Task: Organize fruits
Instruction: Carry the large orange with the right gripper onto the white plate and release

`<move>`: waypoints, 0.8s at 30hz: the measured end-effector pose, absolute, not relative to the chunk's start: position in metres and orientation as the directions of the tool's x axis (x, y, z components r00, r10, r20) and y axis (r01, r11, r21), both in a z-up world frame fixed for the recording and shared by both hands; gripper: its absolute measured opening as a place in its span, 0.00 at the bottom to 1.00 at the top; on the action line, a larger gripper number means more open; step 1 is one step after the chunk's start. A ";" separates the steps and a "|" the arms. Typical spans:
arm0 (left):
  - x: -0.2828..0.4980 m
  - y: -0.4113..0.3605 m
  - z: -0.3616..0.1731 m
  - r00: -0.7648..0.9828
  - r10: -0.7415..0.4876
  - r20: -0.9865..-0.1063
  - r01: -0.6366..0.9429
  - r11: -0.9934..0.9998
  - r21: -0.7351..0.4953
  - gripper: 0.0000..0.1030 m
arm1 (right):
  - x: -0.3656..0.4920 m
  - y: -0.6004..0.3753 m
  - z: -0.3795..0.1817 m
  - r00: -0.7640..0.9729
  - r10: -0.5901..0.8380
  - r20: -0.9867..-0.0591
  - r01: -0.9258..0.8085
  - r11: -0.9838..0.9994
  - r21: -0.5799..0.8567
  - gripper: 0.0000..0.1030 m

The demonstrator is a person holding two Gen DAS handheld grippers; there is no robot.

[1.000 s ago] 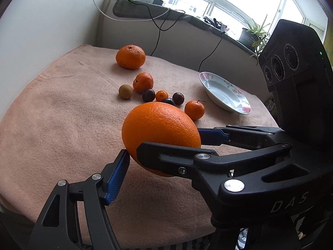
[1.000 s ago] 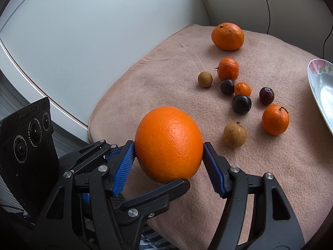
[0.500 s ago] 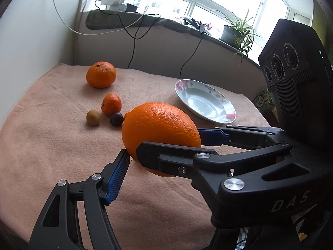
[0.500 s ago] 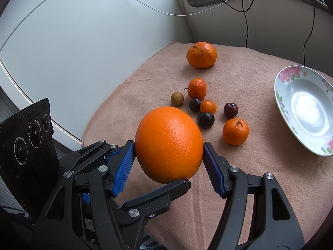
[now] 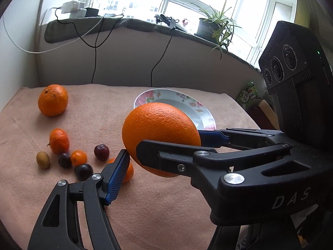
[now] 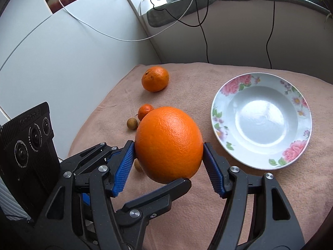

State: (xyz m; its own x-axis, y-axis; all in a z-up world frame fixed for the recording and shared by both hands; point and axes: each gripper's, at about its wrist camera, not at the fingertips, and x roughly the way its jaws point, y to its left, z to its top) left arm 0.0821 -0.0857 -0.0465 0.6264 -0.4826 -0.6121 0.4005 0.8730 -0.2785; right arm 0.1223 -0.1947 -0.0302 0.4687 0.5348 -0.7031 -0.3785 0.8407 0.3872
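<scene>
Nearest me, my left gripper [image 5: 162,145] and right gripper [image 6: 168,158] both clamp one large orange [image 6: 169,144], jaws about half spread, held above the pink cloth [image 6: 208,208]. Beyond it lies the flowered plate [image 6: 295,100].

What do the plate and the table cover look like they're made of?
Plate: looks like glazed ceramic, glossy white with window glare and printed pink flowers on the rim; could be melamine. Table cover: soft pinkish-tan fabric, likely fleece or towel, matte and fuzzy.
</scene>
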 end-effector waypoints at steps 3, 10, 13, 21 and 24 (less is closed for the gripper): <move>0.092 -0.098 -0.048 0.612 -0.500 -0.614 0.416 0.863 -0.288 0.66 | 0.130 -0.207 -0.032 0.483 0.517 -0.707 -0.356 0.853 0.381 0.66; 0.110 -0.118 -0.054 0.577 -0.520 -0.630 0.439 0.848 -0.298 0.66 | 0.148 -0.232 -0.041 0.484 0.502 -0.717 -0.303 0.865 0.401 0.66; 0.119 -0.124 -0.059 0.561 -0.526 -0.640 0.437 0.844 -0.310 0.66 | 0.154 -0.240 -0.047 0.478 0.495 -0.726 -0.282 0.869 0.407 0.66; 0.129 -0.134 -0.065 0.548 -0.509 -0.663 0.442 0.850 -0.287 0.66 | 0.164 -0.249 -0.057 0.466 0.480 -0.743 -0.250 0.877 0.410 0.66; 0.129 -0.137 -0.065 0.550 -0.507 -0.664 0.448 0.850 -0.278 0.66 | 0.166 -0.249 -0.059 0.468 0.464 -0.752 -0.240 0.886 0.397 0.66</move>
State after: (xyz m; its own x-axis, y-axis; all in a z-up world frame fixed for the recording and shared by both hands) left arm 0.1287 -0.1365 -0.0646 0.5496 -0.5067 -0.6642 0.4476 0.8499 -0.2780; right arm 0.1655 -0.2489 -0.0588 0.4679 0.4640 -0.7521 -0.2395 0.8858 0.3975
